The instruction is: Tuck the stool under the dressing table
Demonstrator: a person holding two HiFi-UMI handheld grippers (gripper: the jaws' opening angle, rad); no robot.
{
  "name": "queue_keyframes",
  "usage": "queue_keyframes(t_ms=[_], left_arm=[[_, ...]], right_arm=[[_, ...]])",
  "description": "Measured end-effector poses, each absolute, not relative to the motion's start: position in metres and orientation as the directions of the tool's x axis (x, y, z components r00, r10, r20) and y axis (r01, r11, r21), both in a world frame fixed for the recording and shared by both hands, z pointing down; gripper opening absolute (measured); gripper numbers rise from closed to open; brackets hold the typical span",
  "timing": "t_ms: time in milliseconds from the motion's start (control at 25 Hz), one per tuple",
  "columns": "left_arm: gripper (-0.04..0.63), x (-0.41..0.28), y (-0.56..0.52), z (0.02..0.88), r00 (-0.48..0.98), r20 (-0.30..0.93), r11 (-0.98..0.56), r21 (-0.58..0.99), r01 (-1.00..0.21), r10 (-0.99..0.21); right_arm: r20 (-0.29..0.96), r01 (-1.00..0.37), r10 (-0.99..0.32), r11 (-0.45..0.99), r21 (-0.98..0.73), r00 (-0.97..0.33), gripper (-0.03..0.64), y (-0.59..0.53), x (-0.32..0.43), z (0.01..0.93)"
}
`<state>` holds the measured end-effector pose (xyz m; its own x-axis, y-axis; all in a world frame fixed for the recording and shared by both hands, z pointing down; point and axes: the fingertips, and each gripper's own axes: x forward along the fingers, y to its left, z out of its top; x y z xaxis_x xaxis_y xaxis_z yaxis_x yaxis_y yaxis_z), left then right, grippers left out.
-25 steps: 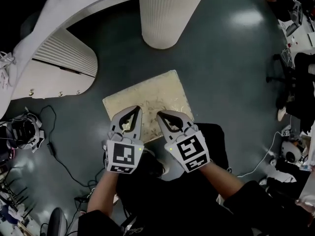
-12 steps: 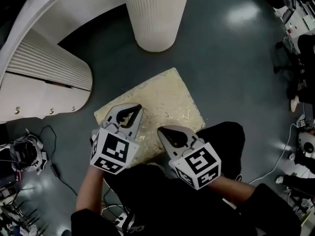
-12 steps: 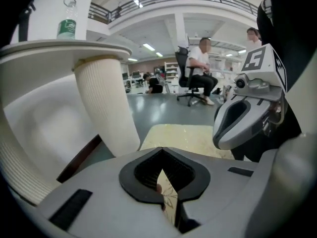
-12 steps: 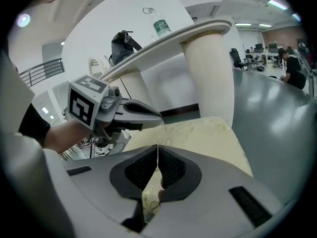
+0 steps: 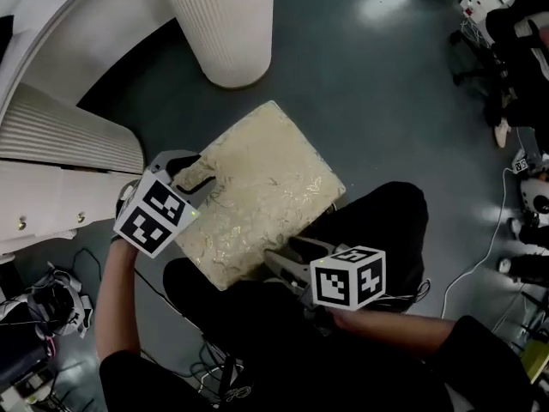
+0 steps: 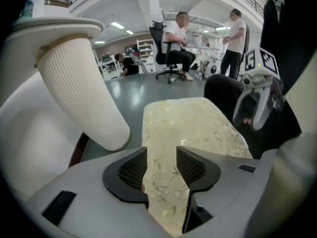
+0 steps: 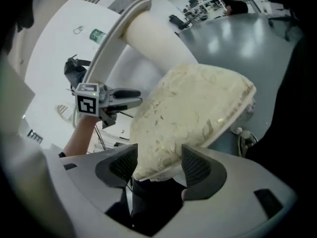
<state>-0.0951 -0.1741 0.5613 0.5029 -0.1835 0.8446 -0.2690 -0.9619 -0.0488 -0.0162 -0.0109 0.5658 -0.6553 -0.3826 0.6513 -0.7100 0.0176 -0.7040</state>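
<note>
Sitting on the floor (image 5: 386, 101) just beside the table (image 5: 51, 20), the stool (image 5: 257, 187) had a gripper on each side. The left gripper (image 6: 162, 165) was at its left edge. Its fingers had just been opening and stood partly apart, the stool's edge between them, not squeezed. The right gripper (image 7: 158, 165) had just been opening too, wide around the near corner, not pinching it.

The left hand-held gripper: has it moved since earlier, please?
Yes. The left hand-held gripper went from the stool's near edge to its left side; its jaws have just been opening around the seat edge.
</note>
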Motion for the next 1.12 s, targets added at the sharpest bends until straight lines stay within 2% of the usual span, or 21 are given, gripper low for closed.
queue_keyframes(t_ms=[40,120,240,400,560,640,800,1120], left_arm=[[0.192,-0.096,-0.179,0.564,0.513,0.846,-0.965,-0.003,-0.263,-0.142],[0.260,-0.097,-0.184,0.571,0.521,0.852,-0.963,0.097,-0.251,-0.050],[0.302,-0.104,-0.183,0.587,0.492,0.869,-0.957,0.181,-0.226,0.048],[0.310,-0.105,-0.180,0.598,0.509,0.840,-0.902,0.352,-0.250,0.187],[0.370,-0.104,-0.180,0.611,0.534,0.769,-0.789,0.550,-0.273,0.351],[0.380,-0.102,-0.177,0.614,0.546,0.730,-0.746,0.614,-0.260,0.410],[0.387,-0.096,-0.174,0.616,0.552,0.698,-0.733,0.647,-0.211,0.457],[0.387,-0.094,-0.177,0.619,0.515,0.753,-0.772,0.587,-0.245,0.410]], right_arm=[[0.665,-0.712,-0.381,-0.024,-0.702,-0.642,0.237,-0.005,-0.015,0.575],[0.681,-0.703,-0.387,-0.108,-0.703,-0.622,0.245,0.005,-0.016,0.592],[0.693,-0.682,-0.413,-0.202,-0.703,-0.592,0.247,0.010,-0.020,0.608],[0.681,-0.645,-0.434,-0.255,-0.720,-0.589,0.258,0.010,-0.019,0.619],[0.637,-0.582,-0.472,-0.280,-0.764,-0.610,0.271,0.010,-0.019,0.620],[0.602,-0.551,-0.512,-0.270,-0.790,-0.613,0.279,0.005,-0.016,0.617],[0.572,-0.538,-0.548,-0.242,-0.807,-0.611,0.283,-0.011,-0.013,0.620],[0.592,-0.564,-0.544,-0.244,-0.789,-0.594,0.285,-0.019,-0.014,0.622]])
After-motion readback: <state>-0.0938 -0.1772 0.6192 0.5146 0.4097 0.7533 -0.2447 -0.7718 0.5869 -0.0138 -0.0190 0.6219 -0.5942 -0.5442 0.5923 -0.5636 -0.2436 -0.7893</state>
